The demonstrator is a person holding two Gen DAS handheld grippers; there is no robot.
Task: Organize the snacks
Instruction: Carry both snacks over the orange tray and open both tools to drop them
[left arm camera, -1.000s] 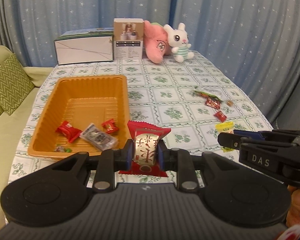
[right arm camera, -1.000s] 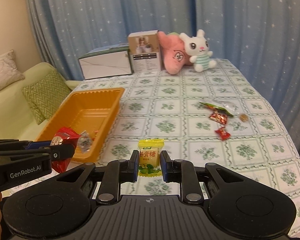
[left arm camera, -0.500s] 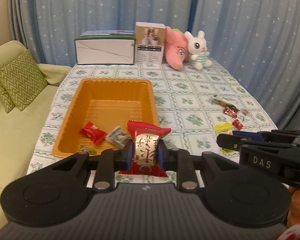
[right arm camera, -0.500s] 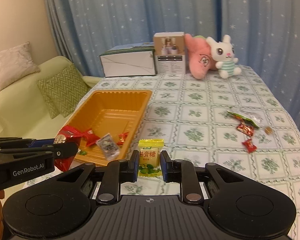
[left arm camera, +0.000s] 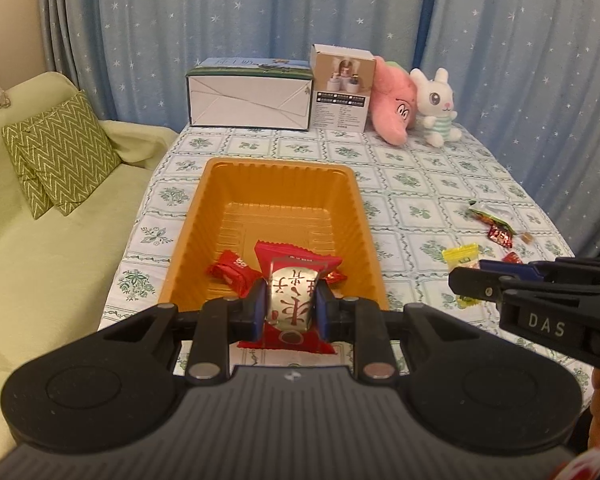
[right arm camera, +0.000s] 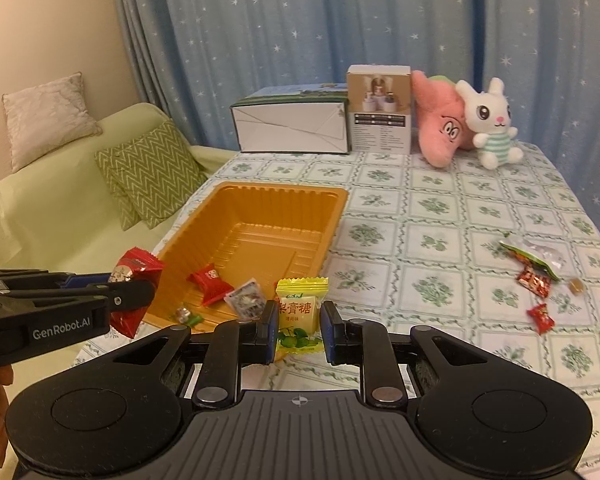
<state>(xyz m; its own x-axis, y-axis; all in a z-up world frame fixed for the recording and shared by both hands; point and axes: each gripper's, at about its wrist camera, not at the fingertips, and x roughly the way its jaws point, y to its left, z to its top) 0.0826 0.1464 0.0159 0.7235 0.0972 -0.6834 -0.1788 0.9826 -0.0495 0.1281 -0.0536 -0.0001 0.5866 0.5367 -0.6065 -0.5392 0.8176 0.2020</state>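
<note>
Left gripper clamps a red-and-silver wrapped snack above the orange plastic tray's near edge (ready to drop); right gripper pinches a yellow candy packet alongside.

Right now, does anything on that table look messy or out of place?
Yes: a few loose sweets and a torn-looking green wrapper lie scattered on the tablecloth at the right, far from the orange tray holding the others.

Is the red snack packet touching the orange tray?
Apart. The right wrist view shows the red snack packet pinched in the left gripper, held outside the orange tray's rim.
</note>
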